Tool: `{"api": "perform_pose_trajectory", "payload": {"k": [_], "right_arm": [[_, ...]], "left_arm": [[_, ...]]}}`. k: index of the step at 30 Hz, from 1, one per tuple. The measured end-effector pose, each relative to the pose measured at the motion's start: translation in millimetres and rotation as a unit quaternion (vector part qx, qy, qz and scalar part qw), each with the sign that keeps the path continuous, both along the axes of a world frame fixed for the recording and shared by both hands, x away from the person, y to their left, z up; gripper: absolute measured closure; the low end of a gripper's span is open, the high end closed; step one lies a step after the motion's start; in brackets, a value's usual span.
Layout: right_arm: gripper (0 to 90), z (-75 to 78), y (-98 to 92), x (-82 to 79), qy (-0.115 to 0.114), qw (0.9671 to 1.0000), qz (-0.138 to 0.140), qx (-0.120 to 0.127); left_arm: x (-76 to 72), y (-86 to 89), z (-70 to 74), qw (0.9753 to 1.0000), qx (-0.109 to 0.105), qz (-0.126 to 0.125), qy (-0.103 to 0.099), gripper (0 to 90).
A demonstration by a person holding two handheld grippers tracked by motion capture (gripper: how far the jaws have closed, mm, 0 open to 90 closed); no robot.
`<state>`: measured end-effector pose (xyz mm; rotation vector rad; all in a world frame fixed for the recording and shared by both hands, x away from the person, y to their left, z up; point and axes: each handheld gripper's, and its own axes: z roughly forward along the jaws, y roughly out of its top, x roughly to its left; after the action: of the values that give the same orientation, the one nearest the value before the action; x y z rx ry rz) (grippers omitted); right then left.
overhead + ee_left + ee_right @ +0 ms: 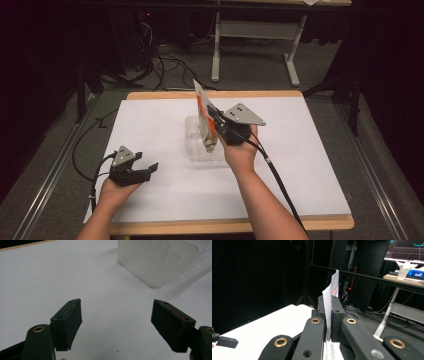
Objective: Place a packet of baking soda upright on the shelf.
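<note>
Jaws of right gripper (216,131) clamped on one packet (204,116); left gripper (145,171) agape — one clear container (196,150) between.

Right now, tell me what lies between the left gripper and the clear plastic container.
Nothing: in the high view, only bare white table separates the open left gripper from the clear container. The left gripper view shows the same.

A wooden-edged table (320,220) carries a large white sheet (160,125) covering nearly all its top. A clear plastic container (196,145) sits on the sheet near the middle.
</note>
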<state>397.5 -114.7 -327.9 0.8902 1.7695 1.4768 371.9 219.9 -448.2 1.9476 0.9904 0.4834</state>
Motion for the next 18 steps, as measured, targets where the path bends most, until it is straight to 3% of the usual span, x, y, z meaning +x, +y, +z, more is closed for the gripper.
{"api": "perform_pose_trajectory", "payload": {"k": [18], "right_arm": [[90.0,-15.2,10.7,20.5,0.006,0.9998,-0.012,-0.016]], "left_arm": [[0.0,-0.2,0.2,1.0,-0.001,-0.001,0.001,25.0]]}}
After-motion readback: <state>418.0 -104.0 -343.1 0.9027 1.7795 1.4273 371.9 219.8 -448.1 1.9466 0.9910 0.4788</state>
